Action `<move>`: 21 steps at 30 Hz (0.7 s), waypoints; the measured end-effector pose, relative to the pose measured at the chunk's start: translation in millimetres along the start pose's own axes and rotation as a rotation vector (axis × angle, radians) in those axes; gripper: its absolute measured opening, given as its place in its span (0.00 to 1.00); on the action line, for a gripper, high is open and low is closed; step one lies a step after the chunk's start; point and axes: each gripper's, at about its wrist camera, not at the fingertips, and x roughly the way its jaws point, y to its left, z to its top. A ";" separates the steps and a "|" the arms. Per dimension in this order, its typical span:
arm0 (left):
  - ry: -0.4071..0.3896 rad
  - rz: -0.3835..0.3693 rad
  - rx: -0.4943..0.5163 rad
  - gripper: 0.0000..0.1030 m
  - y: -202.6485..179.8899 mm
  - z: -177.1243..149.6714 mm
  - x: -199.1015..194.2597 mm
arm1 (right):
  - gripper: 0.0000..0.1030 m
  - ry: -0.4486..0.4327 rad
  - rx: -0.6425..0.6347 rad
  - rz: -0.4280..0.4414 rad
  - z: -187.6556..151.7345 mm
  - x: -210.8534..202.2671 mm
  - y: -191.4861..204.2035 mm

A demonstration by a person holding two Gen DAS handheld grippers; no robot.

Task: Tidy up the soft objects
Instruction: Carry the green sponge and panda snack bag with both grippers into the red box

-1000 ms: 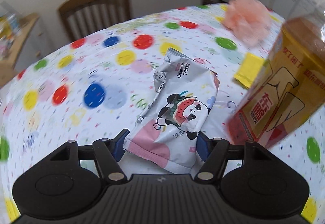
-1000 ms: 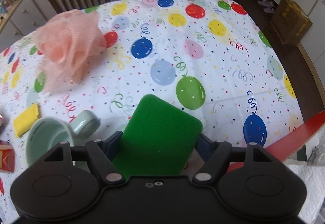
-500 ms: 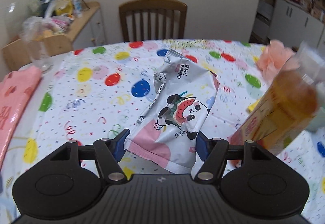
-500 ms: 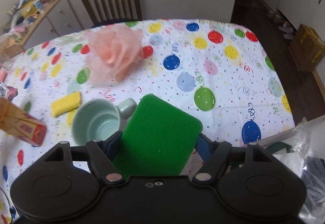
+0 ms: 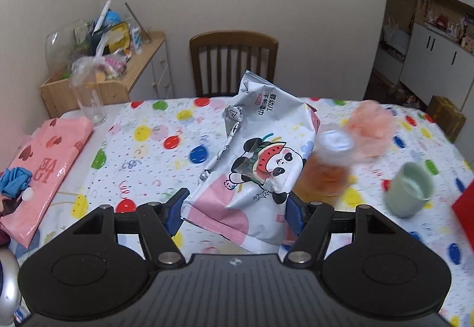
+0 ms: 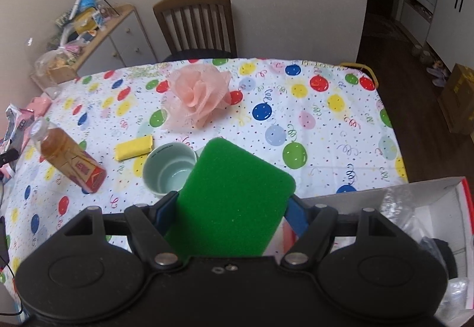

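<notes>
Both your grippers grip loads: left gripper point(image 5: 235, 210) clamps the snack bag point(image 5: 260, 161), right gripper point(image 6: 228, 216) clamps the green sponge point(image 6: 234, 202), above the table point(image 6: 326, 131).

Left gripper point(image 5: 235, 208) gripping panda-print packet point(image 5: 260, 155) above table.
Blue pads point(image 5: 174, 208) are pressing the packet's lower sides; bottle point(image 5: 328, 167), peach mesh puff point(image 5: 370, 128) and green mug point(image 5: 410, 189) are sitting blurred at right.
</notes>
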 end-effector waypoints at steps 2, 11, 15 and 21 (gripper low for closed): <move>-0.008 -0.013 -0.004 0.64 -17.6 1.0 -14.9 | 0.73 -0.010 -0.014 0.015 -3.5 -11.7 -5.7; -0.054 -0.121 0.006 0.64 -120.2 -0.1 -60.2 | 0.73 -0.035 -0.054 0.039 -23.1 -55.2 -49.9; -0.066 -0.179 0.030 0.64 -170.4 -0.6 -71.5 | 0.73 -0.041 -0.059 0.038 -33.4 -69.0 -74.7; -0.060 -0.265 0.087 0.64 -247.2 -4.4 -76.4 | 0.73 -0.045 -0.057 0.025 -48.4 -84.7 -112.8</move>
